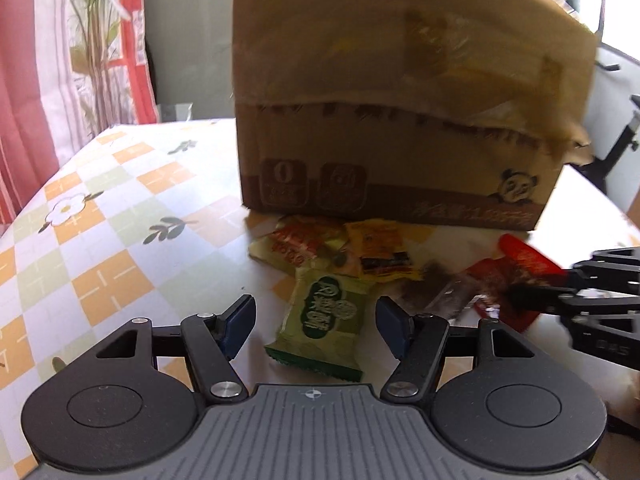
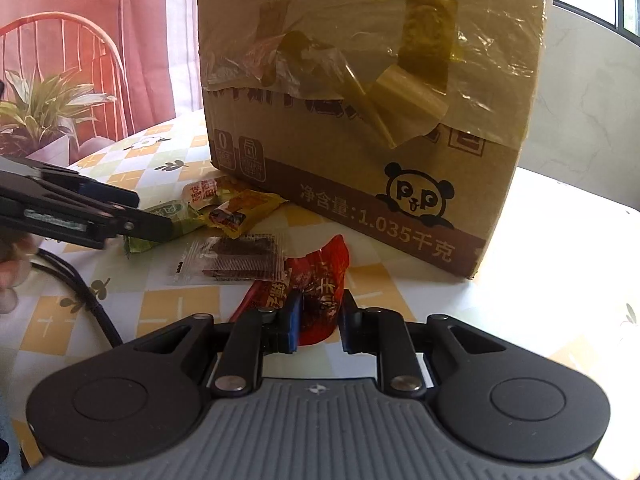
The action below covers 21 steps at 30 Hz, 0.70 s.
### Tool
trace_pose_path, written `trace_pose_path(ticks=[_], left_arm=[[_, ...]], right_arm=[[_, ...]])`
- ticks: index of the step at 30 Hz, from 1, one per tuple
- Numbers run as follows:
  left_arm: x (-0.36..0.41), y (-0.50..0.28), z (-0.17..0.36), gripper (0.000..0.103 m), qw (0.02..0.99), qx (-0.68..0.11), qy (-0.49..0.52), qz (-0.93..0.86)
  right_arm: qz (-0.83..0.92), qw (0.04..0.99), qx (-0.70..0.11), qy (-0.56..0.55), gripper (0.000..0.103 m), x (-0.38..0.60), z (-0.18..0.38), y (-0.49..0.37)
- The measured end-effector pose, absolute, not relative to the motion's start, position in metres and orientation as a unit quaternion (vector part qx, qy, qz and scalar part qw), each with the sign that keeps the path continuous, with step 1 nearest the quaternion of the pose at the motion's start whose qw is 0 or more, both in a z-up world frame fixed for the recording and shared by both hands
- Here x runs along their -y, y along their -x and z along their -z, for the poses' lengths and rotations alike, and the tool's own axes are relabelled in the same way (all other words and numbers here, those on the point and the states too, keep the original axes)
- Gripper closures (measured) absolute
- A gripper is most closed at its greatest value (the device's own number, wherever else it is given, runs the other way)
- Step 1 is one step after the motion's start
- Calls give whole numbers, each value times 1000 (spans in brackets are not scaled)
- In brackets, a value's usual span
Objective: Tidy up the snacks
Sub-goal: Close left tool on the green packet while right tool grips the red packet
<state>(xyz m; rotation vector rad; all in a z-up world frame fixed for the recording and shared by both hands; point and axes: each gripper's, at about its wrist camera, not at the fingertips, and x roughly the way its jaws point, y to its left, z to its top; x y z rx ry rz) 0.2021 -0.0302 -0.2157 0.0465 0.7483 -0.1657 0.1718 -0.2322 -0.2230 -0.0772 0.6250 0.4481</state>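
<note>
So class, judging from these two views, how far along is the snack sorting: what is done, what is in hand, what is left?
Done: nothing looks sorted yet.

In hand: the right hand-held gripper is shut on the red packet. The left hand-held gripper is open around the green packet, not gripping.

Left: the clear dark packet, yellow packet and orange-red packet lie loose on the tablecloth before the cardboard box.

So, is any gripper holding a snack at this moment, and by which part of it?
The right gripper is shut on the red snack packet, at its near end. The left gripper is open around the green packet, holding nothing.
</note>
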Motion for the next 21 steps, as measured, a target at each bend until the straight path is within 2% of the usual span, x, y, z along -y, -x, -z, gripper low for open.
trace_pose_path(ticks=[2, 4, 5, 12, 21], left_arm=[[33, -201, 218, 38, 929, -362, -32, 74], [36, -197, 220, 57, 932, -352, -40, 74], [36, -194, 220, 59, 934, -348, -39, 73], [24, -186, 221, 61, 939, -338, 3, 62], [25, -184, 223, 61, 942, -331, -3, 58]], right_arm=[[-220, 926, -306, 36, 83, 233, 223, -172], [-219, 926, -306, 35, 83, 233, 223, -171], [-219, 926, -306, 35, 83, 233, 223, -171], [-230, 925, -302, 18, 83, 238, 221, -170], [-234, 932, -274, -31, 85, 253, 216, -164]])
